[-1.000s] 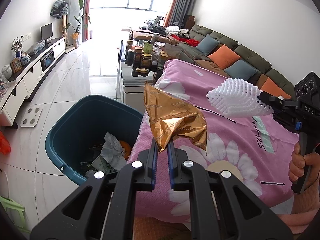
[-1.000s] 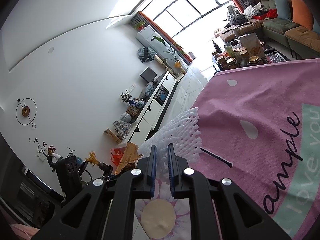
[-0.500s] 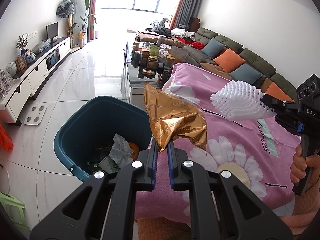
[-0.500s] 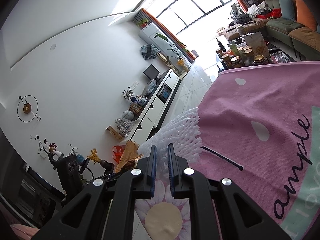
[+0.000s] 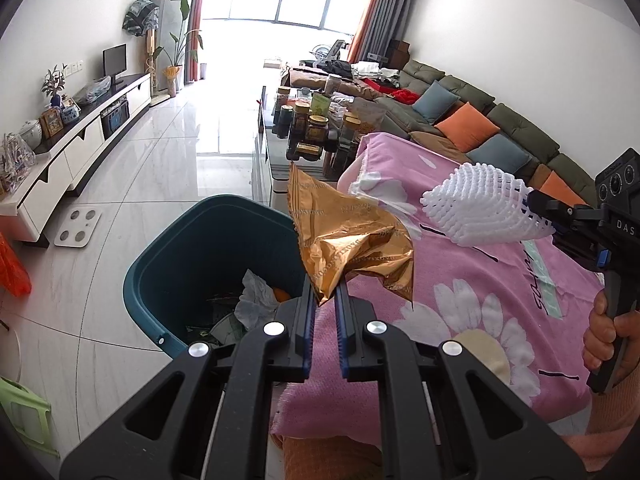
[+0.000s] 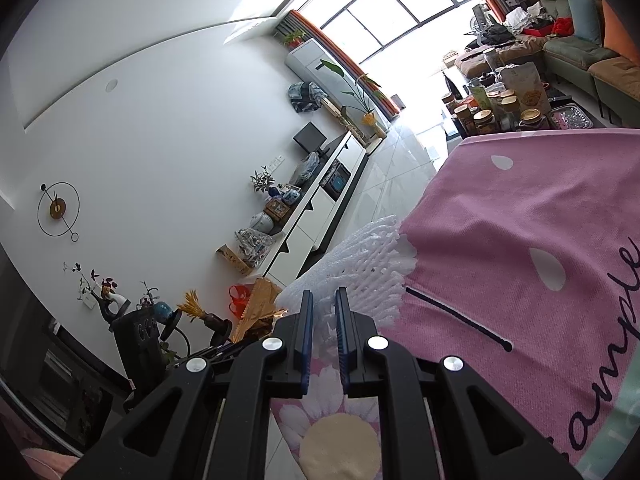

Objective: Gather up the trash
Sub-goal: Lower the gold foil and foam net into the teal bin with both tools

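Note:
My left gripper (image 5: 324, 292) is shut on a crumpled gold foil wrapper (image 5: 352, 240), held over the pink flowered cloth (image 5: 460, 292) just right of a teal bin (image 5: 192, 256). The bin holds crumpled paper (image 5: 254, 300) and other scraps. In the left wrist view my right gripper (image 5: 536, 210) comes in from the right, shut on a white foam fruit net (image 5: 476, 208) above the cloth. The right wrist view shows that net (image 6: 360, 268) pinched between the right gripper (image 6: 323, 308), with the gold wrapper (image 6: 256, 312) and the left gripper's body at lower left.
A low table (image 5: 316, 128) crowded with jars stands beyond the cloth. A long green sofa (image 5: 472, 120) with cushions runs along the right. A white TV cabinet (image 5: 76, 148) lines the left wall. A scale (image 5: 78, 226) lies on the tiled floor, a green stool (image 5: 24, 416) at lower left.
The bin and the room have shifted rightwards in the left wrist view, so the wrapper now sits closer to the bin's right rim. Both grips are unchanged.

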Available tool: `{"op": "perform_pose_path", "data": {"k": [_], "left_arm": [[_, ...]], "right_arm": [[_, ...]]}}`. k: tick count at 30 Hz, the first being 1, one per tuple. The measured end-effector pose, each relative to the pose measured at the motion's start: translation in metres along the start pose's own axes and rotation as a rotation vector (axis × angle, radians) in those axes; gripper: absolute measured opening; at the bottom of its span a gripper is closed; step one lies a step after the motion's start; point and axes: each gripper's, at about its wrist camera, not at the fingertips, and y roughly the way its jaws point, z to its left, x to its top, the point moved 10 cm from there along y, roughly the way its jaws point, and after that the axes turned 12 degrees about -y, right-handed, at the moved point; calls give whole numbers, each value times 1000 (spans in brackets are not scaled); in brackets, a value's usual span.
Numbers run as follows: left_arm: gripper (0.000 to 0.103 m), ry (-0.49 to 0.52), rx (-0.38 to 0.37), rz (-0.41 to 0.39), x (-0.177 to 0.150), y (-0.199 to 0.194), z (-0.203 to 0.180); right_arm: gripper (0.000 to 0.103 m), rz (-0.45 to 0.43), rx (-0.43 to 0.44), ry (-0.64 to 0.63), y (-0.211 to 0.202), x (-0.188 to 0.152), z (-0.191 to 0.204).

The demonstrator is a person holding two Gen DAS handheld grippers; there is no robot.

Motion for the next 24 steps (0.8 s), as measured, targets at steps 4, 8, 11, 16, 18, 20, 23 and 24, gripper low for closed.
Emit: {"op": "perform_pose_path", "data": {"k": [4, 8, 11, 16, 18, 20, 23, 24], "left_arm": [[10, -8, 7, -6, 2, -2, 5], [10, -19, 18, -12, 3, -2, 10], [10, -27, 26, -15, 4, -2, 13], [10, -41, 37, -17, 4, -2, 22], [10, -47, 39, -18, 6, -1, 24], [10, -51, 43, -17, 6, -1, 25], [10, -57, 46, -17, 6, 1, 27], [10, -59, 48, -17, 6, 2, 28]], "right_arm": [[10, 7, 3, -6, 4, 1, 3], [10, 14, 7, -14, 9, 2, 8], [10, 20, 10, -18, 13, 2, 11], [10, 32, 14, -27, 21, 3, 16], [10, 36, 16, -30, 22, 3, 18], [10, 41, 14, -34, 25, 3, 20], [10, 49, 14, -38, 29, 3, 23], [10, 51, 16, -39, 30, 3, 24]]}}
